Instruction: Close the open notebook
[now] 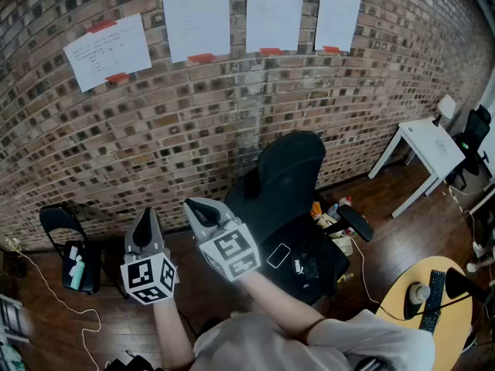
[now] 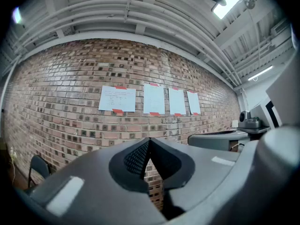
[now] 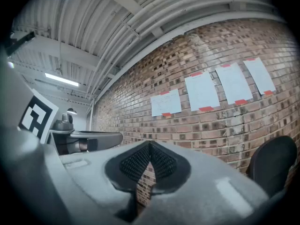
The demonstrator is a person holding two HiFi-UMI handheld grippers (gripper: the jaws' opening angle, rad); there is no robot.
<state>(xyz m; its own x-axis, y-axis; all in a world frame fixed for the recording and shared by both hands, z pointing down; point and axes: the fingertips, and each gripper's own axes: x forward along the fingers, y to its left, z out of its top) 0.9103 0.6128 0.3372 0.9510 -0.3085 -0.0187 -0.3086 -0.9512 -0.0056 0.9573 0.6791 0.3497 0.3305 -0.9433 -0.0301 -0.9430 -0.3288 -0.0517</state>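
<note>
No notebook shows in any view. Both grippers are held up level, side by side, facing a brick wall (image 1: 232,107). In the head view my left gripper (image 1: 146,212) is at lower left, its jaws together and nothing between them. Just right of it is my right gripper (image 1: 194,205), also shut and empty. In the left gripper view, the left gripper (image 2: 149,142) has its ribbed pads meeting at the tip, with the wall behind. The right gripper (image 3: 150,147) looks the same in the right gripper view.
Several white sheets (image 1: 196,18) are taped to the wall. A black office chair (image 1: 286,184) stands in front of me with a phone (image 1: 278,255) on its seat. A folding chair (image 1: 69,246) is at left, a white table (image 1: 425,145) at right, a round wooden table (image 1: 433,308) at lower right.
</note>
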